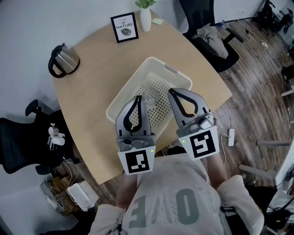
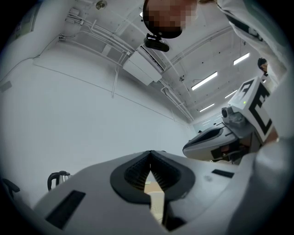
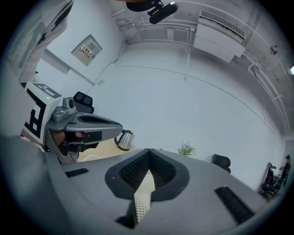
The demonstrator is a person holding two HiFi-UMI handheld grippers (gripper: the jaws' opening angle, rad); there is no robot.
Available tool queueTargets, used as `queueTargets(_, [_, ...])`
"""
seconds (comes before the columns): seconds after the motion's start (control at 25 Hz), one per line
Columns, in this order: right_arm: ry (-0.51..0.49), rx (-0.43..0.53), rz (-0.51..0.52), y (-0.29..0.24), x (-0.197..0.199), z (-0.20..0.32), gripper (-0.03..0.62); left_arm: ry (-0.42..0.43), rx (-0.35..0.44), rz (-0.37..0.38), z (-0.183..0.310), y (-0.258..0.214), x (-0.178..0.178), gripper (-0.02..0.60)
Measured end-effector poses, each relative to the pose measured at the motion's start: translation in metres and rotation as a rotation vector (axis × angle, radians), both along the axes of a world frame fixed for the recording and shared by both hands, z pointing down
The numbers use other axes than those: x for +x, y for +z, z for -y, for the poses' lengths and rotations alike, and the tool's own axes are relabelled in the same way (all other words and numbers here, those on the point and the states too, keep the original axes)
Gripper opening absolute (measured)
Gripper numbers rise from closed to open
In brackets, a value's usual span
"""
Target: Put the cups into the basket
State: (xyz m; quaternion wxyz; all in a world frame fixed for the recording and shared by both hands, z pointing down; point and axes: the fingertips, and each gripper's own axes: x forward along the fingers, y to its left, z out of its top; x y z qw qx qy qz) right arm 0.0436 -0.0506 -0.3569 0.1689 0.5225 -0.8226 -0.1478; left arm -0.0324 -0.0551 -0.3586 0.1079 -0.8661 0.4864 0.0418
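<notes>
Cup pale, inside cream perforated basket; L gripper, R gripper pressed together, empty.

A kettle, framed print and white vase stand on the table — black chair beyond.

cup half behind left gripper, plant cropped at top

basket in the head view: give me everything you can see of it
The basket is a cream, plastic-looking rectangular tub with rounded corners, a thick rim, a perforated floor and a handle slot in its far end. It sits upright, turned diagonally, on the wooden table. One pale cup is inside. The shut left tool and right tool hang over its near part and hide that rim; whether they touch it cannot be told.
</notes>
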Motion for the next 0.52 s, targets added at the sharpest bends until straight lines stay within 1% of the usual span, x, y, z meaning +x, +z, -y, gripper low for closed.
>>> queueTargets(0.24, [0.008,-0.003,-0.03,0.0005,0.0021,0.004,-0.002,-0.012,-0.016,-0.015,0.0076,0.0038,-0.0041,0.009])
queueTargets(0.52, [0.003,-0.005,-0.064,0.0016,0.0004,0.0062,-0.002,-0.006,-0.027,-0.004,0.0108,0.0085,-0.0025,0.009])
